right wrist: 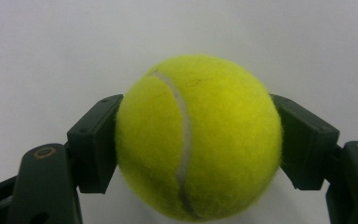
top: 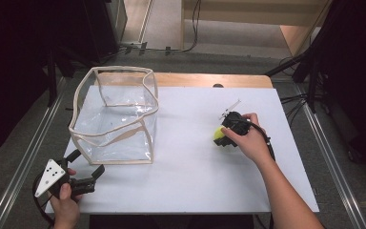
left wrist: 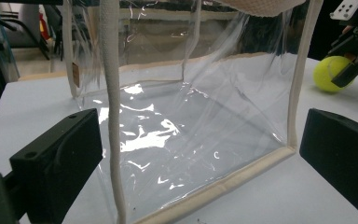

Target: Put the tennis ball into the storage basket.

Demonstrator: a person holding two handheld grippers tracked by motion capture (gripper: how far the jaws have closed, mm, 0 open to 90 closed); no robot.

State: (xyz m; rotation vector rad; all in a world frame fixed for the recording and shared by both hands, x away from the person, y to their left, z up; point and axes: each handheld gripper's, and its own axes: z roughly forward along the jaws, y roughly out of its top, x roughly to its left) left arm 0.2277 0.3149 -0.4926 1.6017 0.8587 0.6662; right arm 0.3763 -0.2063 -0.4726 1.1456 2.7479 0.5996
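Gripping stage, judged from the frames: ball secured, transfer to bag not yet begun.

White surface [top: 195,181] carries everything; both claws work over it.

Clear plastic bag [top: 114,119], cream-trimmed, stands open-topped directly ahead of the left claw [top: 86,168]. In the left gripper view its near bottom corner [left wrist: 214,186] lies between the two jaws, which stand wide apart and hold nothing. The cream vertical trim sags a little, so the bag's mouth is uneven rather than square. Interior looks empty.

Right claw [top: 222,136] sits well apart from the bag, on the far side of it from the left claw. Its jaws are closed on the tennis ball [right wrist: 198,137], one pad on each side near the ball's widest part. In the high view the ball [top: 218,134] shows as a yellow patch just beyond the hand [top: 248,140], toward the bag. Whether the ball rests on the surface or is lifted just off it, cannot tell.

Next move, as a judgement: lift the ball clear of the surface, carry it across toward the bag, rise above the rim, then release over the opening. Calls for enough height to clear the sagging trim. Left claw is placed to close on the near corner or edge and steady the bag, which looks light and likely to shift.
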